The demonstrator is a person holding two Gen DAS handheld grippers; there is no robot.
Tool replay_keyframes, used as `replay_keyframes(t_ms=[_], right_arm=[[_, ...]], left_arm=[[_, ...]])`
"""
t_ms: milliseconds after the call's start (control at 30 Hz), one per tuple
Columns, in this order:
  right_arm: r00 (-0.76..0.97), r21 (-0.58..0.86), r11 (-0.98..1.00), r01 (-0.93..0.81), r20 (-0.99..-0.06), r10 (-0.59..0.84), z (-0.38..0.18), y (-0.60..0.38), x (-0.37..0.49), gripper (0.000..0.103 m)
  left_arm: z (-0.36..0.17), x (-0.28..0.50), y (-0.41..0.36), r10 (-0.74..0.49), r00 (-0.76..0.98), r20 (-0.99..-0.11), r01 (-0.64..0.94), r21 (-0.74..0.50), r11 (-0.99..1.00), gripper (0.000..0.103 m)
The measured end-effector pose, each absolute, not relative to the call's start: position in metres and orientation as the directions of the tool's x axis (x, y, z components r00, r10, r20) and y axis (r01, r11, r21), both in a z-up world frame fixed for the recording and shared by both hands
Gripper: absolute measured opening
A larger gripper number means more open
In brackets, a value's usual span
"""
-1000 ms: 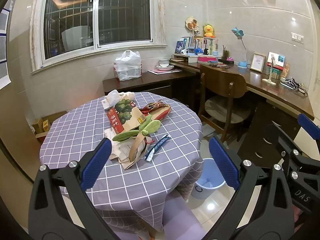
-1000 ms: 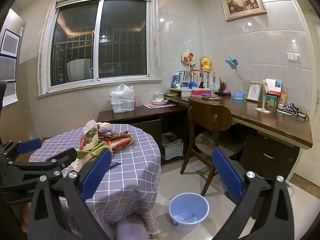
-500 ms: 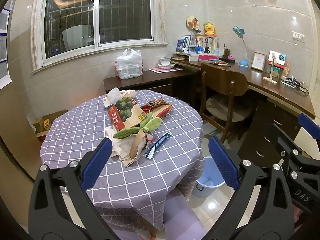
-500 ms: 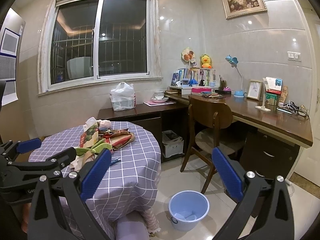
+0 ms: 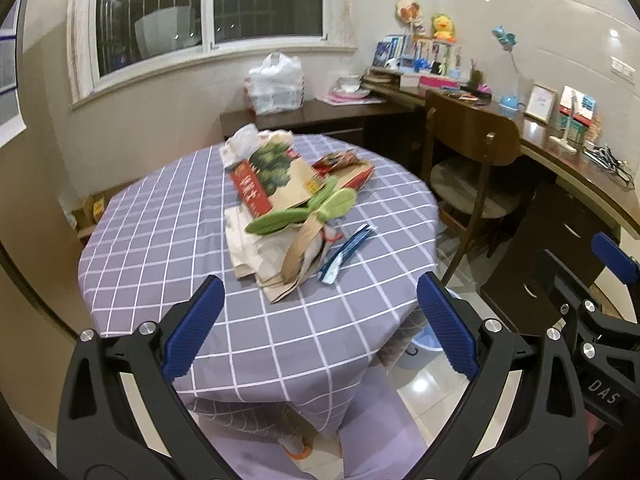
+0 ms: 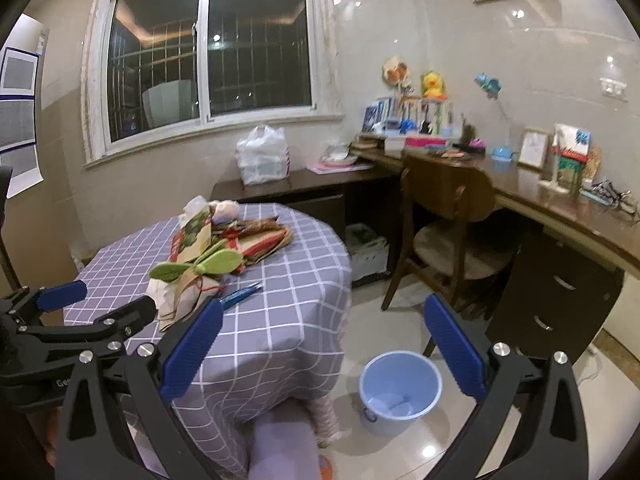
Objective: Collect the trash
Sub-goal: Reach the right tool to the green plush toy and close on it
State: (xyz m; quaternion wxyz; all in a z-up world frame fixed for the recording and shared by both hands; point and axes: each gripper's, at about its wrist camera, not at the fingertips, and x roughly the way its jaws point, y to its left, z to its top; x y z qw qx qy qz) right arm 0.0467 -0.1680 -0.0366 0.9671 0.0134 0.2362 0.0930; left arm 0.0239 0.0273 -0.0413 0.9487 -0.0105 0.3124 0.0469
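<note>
Your 2 grippers, left gripper (image 5: 318,326) and right gripper (image 6: 322,346), hang spread and empty short of the trash pile (image 5: 294,208) heaped on the round table (image 5: 160,232).

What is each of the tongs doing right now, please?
Left tongs: open, holding nothing, above the near edge of the table.
Right tongs: open, holding nothing, above the floor near the blue bucket.

A trash pile (image 5: 296,204) lies on the table (image 5: 160,240); a bucket (image 6: 400,386) stands on the floor beside it.
</note>
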Motion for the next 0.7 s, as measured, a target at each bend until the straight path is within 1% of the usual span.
replay_keyframes(t_ms=[367, 700], right_arm=[[0.774, 0.135, 0.955, -0.265, -0.56, 0.294, -0.061, -0.121, 0.094, 0.099], [0.711, 0.145, 0.922, -0.359, -0.598, 0.37, -0.07, -0.069, 0.141, 0.099]], left_arm=[[-0.067, 0.052, 0.075, 0.121, 0.733, -0.67, -0.188, -0.028, 0.982, 0.095], [-0.081, 0.075, 0.133, 0.138, 0.689, -0.712, -0.28, -0.086, 0.956, 0.095]])
